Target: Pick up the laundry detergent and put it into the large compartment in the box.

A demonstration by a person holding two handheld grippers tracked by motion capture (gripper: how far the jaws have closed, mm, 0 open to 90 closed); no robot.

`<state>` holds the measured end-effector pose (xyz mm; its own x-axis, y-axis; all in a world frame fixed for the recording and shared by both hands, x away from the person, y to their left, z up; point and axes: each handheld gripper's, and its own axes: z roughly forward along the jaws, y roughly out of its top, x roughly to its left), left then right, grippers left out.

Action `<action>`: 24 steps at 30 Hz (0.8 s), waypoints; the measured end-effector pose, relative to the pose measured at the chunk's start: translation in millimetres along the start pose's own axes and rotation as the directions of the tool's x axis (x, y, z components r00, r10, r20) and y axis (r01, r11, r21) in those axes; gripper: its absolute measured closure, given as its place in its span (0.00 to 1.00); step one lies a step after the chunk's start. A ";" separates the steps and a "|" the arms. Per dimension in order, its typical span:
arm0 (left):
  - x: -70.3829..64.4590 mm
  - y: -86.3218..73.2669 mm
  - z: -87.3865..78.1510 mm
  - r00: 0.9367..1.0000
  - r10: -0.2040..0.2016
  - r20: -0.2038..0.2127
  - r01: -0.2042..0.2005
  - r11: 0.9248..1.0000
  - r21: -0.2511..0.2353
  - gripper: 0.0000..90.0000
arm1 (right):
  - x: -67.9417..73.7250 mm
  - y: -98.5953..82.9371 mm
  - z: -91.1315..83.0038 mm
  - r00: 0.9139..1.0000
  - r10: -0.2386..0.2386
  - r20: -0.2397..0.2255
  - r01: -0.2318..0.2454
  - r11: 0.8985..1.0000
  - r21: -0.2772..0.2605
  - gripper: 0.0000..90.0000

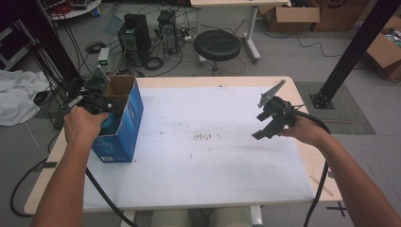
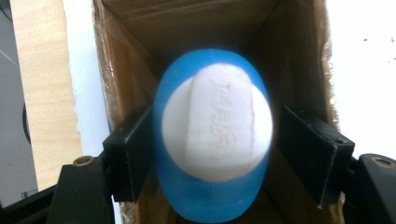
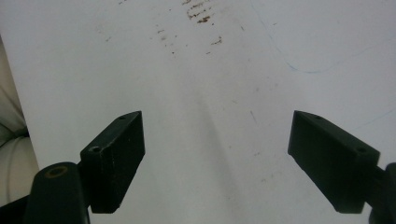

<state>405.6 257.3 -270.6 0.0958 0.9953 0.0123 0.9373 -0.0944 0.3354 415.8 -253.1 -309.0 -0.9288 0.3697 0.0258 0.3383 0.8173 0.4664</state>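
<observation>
Left tongs clamp the blue bottle above the open box at the worktop's left edge, its white cap facing that gripper's camera, long axis running into the box, while right tongs hover wide open over bare worktop.

Only lettering I can find: embossed characters on the raised white bar of the cap on the blue bottle, running lengthwise along the bar in the left gripper view. They look like Chinese characters but are too soft to read. The blue box has a small pale print patch low on its front face in the high view, too small to make out. Nothing else legible.
</observation>
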 end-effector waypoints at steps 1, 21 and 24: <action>0.6 0.3 -1.7 1.000 0.002 0.000 -0.002 1.000 -0.003 0.33 | 0.0 -0.2 -0.5 1.000 0.002 -0.001 -0.002 1.000 0.001 0.21; -4.0 15.1 -43.5 0.999 0.038 -0.030 -0.039 0.998 -0.054 0.29 | 2.2 -0.6 -5.6 1.000 0.008 0.004 -0.008 1.000 -0.003 0.21; -6.8 18.1 -50.1 0.999 0.043 -0.013 -0.044 0.997 -0.067 0.29 | 1.8 -0.7 -6.0 1.000 0.008 0.004 -0.008 1.000 -0.005 0.21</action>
<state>405.2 249.8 -217.4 0.1318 0.9905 0.0393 0.9077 -0.1365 0.3968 413.0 -255.7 -304.0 -0.9256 0.3776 0.0258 0.3445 0.8124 0.4705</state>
